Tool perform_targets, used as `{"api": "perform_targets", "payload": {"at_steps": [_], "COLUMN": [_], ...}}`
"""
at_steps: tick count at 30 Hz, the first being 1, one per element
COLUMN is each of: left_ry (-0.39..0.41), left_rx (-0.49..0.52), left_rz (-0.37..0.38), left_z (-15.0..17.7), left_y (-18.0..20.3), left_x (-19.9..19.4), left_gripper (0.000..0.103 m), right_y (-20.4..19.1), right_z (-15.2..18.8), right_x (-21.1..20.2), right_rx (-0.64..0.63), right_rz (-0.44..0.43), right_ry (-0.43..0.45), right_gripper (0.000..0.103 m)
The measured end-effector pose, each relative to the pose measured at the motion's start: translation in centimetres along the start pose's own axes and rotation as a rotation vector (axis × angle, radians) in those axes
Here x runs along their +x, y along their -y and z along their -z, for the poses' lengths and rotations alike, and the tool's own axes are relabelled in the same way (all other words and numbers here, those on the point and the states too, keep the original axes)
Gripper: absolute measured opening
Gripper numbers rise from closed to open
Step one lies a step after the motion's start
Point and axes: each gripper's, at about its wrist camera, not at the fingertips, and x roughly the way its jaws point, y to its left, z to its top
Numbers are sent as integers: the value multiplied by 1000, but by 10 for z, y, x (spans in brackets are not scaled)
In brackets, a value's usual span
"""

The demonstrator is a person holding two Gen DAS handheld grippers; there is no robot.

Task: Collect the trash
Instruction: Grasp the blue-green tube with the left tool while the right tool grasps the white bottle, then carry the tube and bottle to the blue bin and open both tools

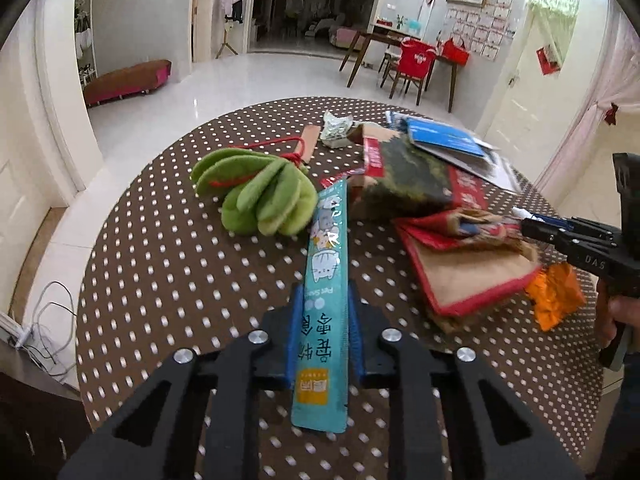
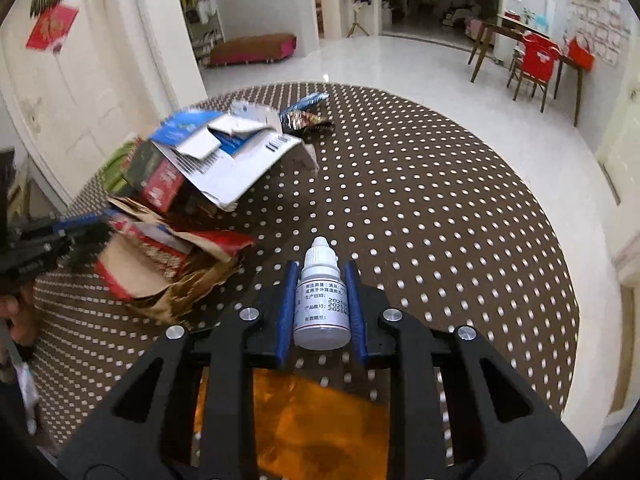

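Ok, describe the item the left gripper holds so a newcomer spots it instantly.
On the round brown polka-dot table, near the front edge, the left gripper clamps a long teal pet-snack sachet. Unlike the green plush toy and red-edged cardboard beside it, it carries cartoon cats.

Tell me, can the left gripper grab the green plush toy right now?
Probably not yet. The left gripper is shut on the teal snack packet, so it has no room for the green plush toy. The toy lies just ahead on the dotted table with nothing between.
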Motion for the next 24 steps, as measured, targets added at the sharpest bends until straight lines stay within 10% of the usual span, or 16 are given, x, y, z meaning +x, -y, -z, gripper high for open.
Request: {"api": "perform_targets", "payload": {"at_steps": [2,14,24], "left_ry": [19,35,197], "left_rx": [-14,-28,-83], "left_rz": [1,20,7], "left_z": [6,22,18], "left_y": [4,26,25], "left_x": [-9,-28,-87], "left_gripper": [5,5,5], "right_y": [2,-2,0], "right_z": [6,30,30], "right_x": [-13,-79,-120], "right_rx": [21,77,122], "right_rz": [-7,-49,-98], "right_ry": [22,117,214], "right_gripper": [24,24,24]}}
